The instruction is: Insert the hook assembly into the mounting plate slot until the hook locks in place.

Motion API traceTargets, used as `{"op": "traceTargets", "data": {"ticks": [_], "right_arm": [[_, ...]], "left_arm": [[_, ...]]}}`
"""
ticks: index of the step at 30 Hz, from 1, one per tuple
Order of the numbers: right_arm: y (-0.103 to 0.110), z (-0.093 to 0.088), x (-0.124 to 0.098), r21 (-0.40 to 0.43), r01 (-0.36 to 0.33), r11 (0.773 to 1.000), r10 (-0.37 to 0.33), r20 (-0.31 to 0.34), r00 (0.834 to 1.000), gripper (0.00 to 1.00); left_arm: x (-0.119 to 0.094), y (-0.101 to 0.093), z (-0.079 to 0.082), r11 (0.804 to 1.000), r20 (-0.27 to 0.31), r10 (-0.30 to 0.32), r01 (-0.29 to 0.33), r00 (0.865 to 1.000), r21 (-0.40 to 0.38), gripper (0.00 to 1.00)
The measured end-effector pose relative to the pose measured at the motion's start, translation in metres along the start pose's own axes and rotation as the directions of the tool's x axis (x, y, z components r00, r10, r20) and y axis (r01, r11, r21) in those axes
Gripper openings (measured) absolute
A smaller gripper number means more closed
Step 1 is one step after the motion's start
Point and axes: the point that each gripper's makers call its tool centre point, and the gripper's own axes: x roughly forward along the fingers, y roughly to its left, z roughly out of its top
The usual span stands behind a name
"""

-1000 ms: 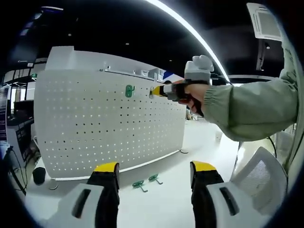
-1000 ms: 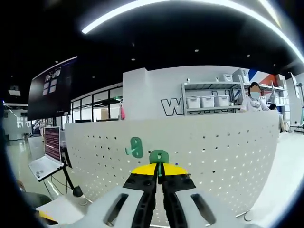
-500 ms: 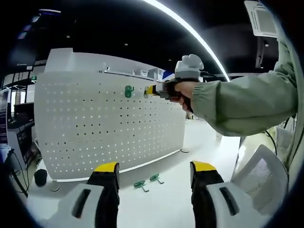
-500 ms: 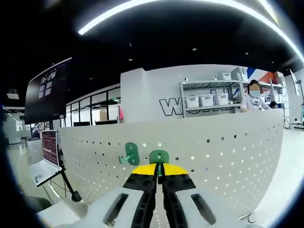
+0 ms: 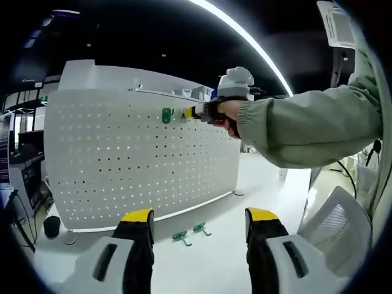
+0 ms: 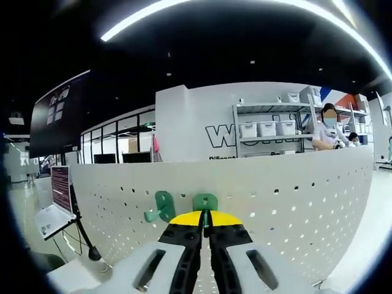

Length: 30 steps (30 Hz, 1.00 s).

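Insertion step: right gripper (image 6: pixel 205 228) jaws clamped on green hook (image 6: pixel 205 202) at pegboard (image 6: pixel 294 202), needed seating push; left gripper (image 5: pixel 199 223) jaws open.

White table (image 5: pixel 202 269) with two green hooks (image 5: pixel 188 233), upright pegboard (image 5: pixel 122 159)

Ahead of my right gripper (image 6: pixel 205 228) fingertips the perforated mounting plate (image 6: pixel 294 208) stands close and upright, so there is little room forward; the green hook (image 6: pixel 205 203) pinched between those tips sits at the plate's face, and a second hook (image 6: pixel 160 206) already hanging just to their left crowds that side. Between my left gripper (image 5: pixel 199 223) fingers the white tabletop (image 5: pixel 208 263) lies open up to two loose hooks (image 5: pixel 188 233) lying before the plate's foot.
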Motion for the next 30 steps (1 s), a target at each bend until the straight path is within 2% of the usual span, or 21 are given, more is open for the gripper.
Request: {"op": "traceTargets", "data": {"ticks": [15, 30], "right_arm": [[0.0017, 0.0, 0.0032, -0.037, 0.035, 0.999, -0.035, 0.001, 0.999, 0.01], [0.0005, -0.0001, 0.008, -0.033, 0.074, 0.997, -0.075, -0.004, 0.997, 0.01]], "left_arm": [[0.0001, 0.0003, -0.0005, 1.0, 0.0, -0.003, 0.003, 1.0, -0.012, 0.62], [-0.0012, 0.0027, 0.0019, 1.0, 0.015, 0.004, -0.003, 1.0, -0.022, 0.61]]}}
